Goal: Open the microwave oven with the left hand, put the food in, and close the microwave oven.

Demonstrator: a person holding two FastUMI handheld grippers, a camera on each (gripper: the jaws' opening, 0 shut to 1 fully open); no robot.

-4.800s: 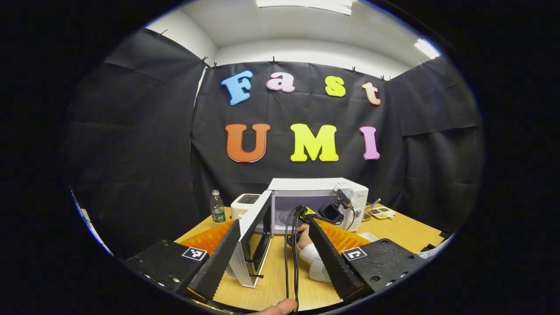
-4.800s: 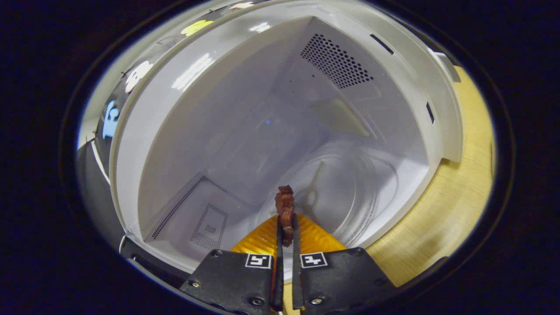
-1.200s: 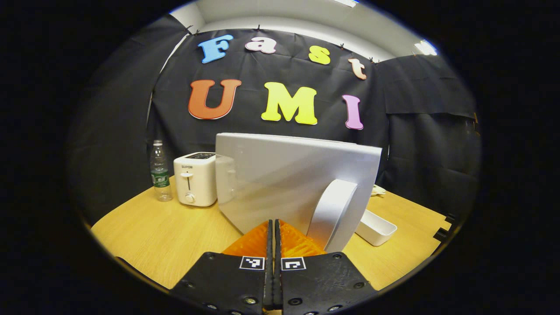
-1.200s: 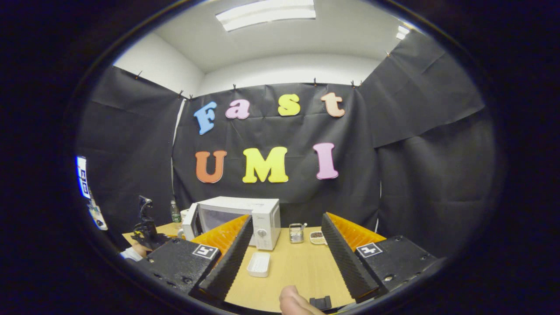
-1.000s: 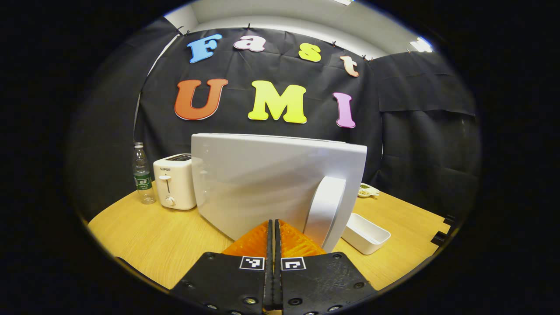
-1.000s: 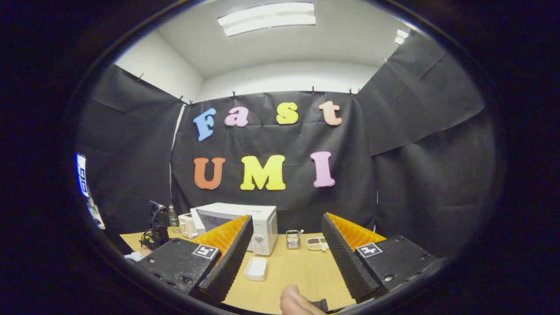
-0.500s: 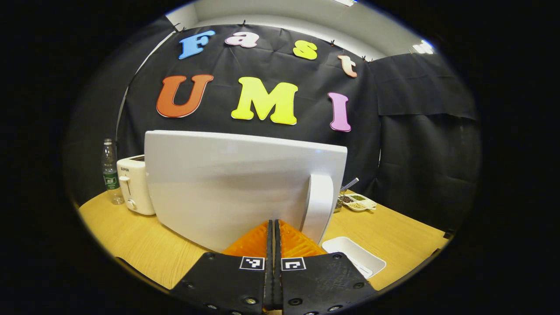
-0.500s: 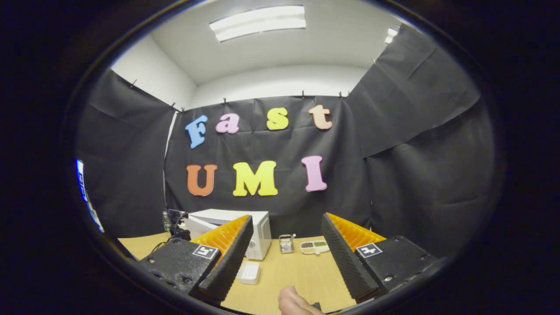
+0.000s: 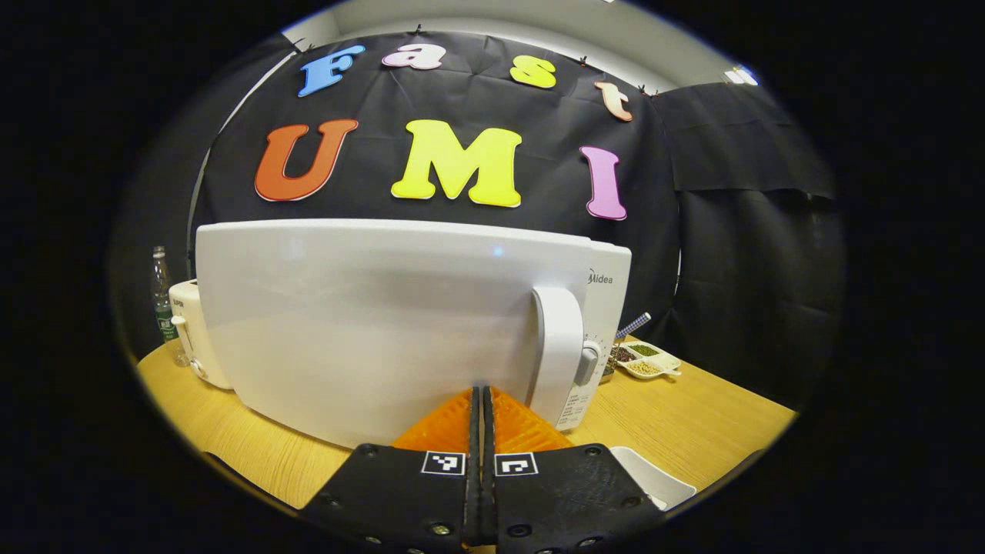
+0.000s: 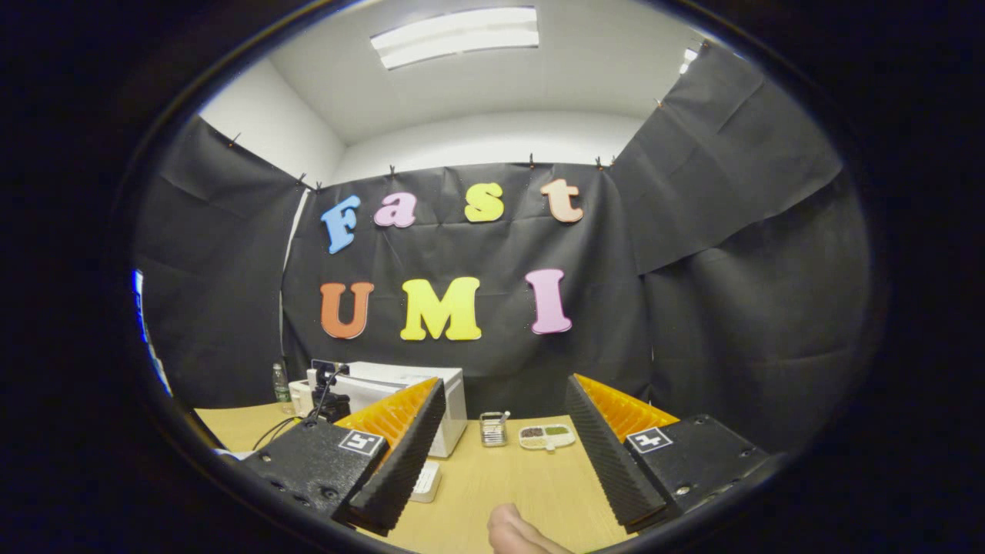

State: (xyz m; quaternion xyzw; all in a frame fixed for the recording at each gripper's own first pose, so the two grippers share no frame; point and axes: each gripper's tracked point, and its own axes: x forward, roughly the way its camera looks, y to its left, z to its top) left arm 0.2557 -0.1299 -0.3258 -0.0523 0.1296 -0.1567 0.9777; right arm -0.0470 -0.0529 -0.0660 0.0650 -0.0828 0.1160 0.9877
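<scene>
The right gripper (image 10: 504, 431) hangs over a light wooden table (image 10: 531, 481) with its fingers spread wide and nothing between them. Far left on the table sits a white box-shaped microwave oven (image 10: 400, 396), a dark camera rig (image 10: 327, 396) in front of it. Right of the oven stand a small metal rack (image 10: 492, 428) and a white divided dish (image 10: 546, 436). A fingertip (image 10: 515, 535) shows at the near edge.

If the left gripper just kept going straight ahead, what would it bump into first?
The microwave door. The shut left gripper points straight at its lower front, just left of the handle, and looks very near or already touching.
</scene>
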